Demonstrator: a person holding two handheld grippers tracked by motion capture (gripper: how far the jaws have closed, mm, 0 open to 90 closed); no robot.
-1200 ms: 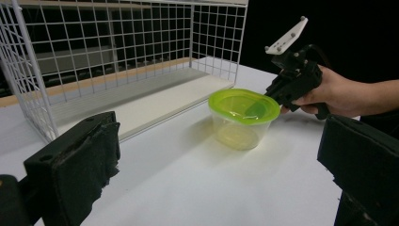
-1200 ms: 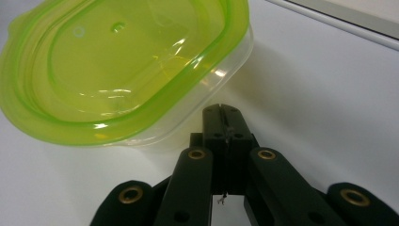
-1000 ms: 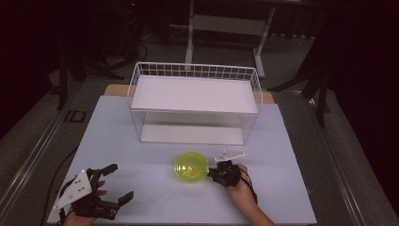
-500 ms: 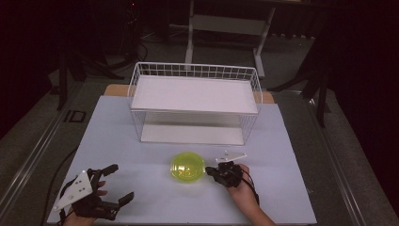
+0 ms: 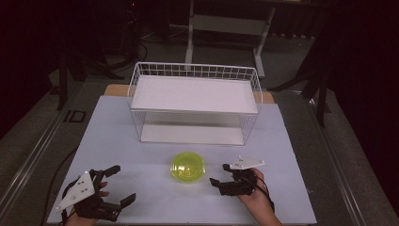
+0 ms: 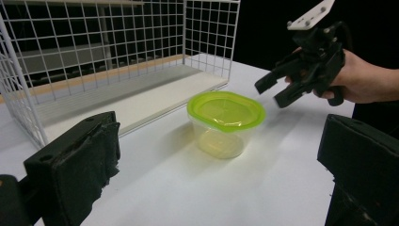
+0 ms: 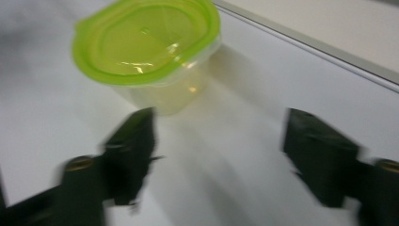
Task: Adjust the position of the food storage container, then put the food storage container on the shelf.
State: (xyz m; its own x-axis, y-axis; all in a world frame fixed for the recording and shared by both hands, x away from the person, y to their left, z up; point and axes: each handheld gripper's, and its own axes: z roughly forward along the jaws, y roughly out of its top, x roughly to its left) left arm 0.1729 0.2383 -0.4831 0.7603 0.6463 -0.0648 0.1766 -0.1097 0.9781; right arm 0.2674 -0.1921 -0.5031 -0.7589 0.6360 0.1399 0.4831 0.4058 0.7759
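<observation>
lidded green container [image 5: 187,167] sits mid-table before the wire basket [image 5: 195,101]; right gripper [image 5: 220,176] just beside it, left gripper [image 5: 121,184] near the front-left corner, both with jaws apart.

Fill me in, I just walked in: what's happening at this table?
A person holds a gripper in each hand over a white table. A lidded yellow-green container sits in front of a white wire basket. The right gripper, jaws open, is beside the container without touching it. The left gripper waits open near the table's front.
</observation>
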